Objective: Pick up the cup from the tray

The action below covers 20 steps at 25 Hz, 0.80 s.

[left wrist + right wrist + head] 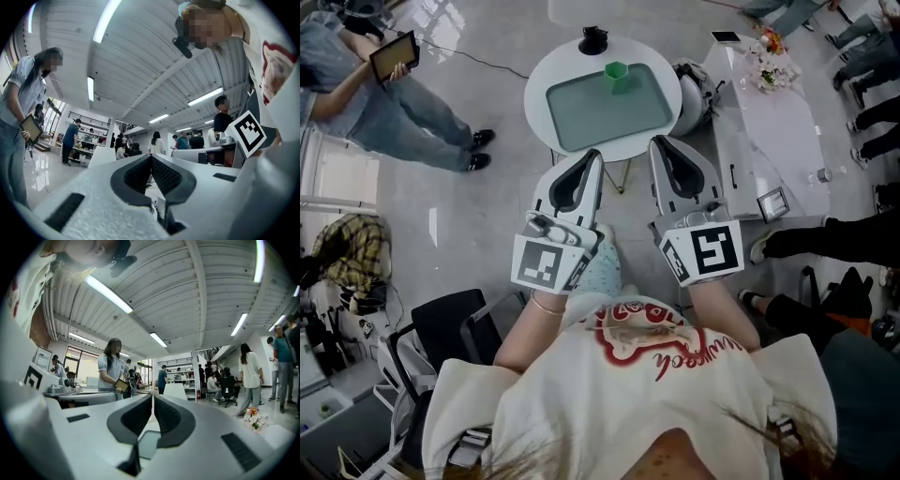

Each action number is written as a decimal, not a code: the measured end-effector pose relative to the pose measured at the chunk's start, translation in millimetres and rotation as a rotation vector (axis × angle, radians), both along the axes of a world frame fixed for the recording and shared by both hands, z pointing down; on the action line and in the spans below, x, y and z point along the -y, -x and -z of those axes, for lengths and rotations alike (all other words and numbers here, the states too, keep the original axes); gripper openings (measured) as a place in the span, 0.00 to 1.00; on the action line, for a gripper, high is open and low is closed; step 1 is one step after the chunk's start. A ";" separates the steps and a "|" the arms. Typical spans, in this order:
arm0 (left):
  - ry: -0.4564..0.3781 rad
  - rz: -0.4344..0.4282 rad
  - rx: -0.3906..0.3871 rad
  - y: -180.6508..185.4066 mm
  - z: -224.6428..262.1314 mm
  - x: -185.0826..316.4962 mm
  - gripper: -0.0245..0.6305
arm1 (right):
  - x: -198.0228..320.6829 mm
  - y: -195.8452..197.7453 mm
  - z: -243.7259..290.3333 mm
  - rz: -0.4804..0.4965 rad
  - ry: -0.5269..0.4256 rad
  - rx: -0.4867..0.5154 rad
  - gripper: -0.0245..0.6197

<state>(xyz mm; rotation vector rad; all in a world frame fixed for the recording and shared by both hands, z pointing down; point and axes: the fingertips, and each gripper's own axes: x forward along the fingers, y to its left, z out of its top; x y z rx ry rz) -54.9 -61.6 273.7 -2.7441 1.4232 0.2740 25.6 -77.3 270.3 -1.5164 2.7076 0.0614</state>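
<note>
At the far left of the head view, a person [366, 103] stood on the grey floor holding a tablet [394, 56]. Lower on that side sat a black chair [450, 323].

The left tool [597, 157] was held out in front of the wearer. Its marker cube was nearest the body and its tips pointed toward the round tabletop [539, 89]. In the left gripper view its jaws were closed. The dark pads [138, 176] met at the tips with nothing between them.

A grey-green tray [581, 127] lay on the round tabletop and covered most of it. The green cup [617, 75] stood upright on the tray, near the far edge and a little right of the middle. It was well apart from both tools. A small black object [593, 39] sat at the tabletop's far rim.

The right tool [656, 142] was held beside the left one and pointed the same way. Its tips showed against the near right corner of the tray, though its height above the tray could not be told. In the right gripper view this tool was also closed and empty, its jaws touching at the tips.

Further right stood a long white tabletop [778, 141]. It carried a bunch of flowers [769, 70] and a phone [725, 37] at its far end.
</note>
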 end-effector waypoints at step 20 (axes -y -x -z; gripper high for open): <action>-0.007 -0.051 0.013 20.3 0.3 139.0 0.06 | 134.0 29.3 18.5 -0.030 -0.008 0.003 0.09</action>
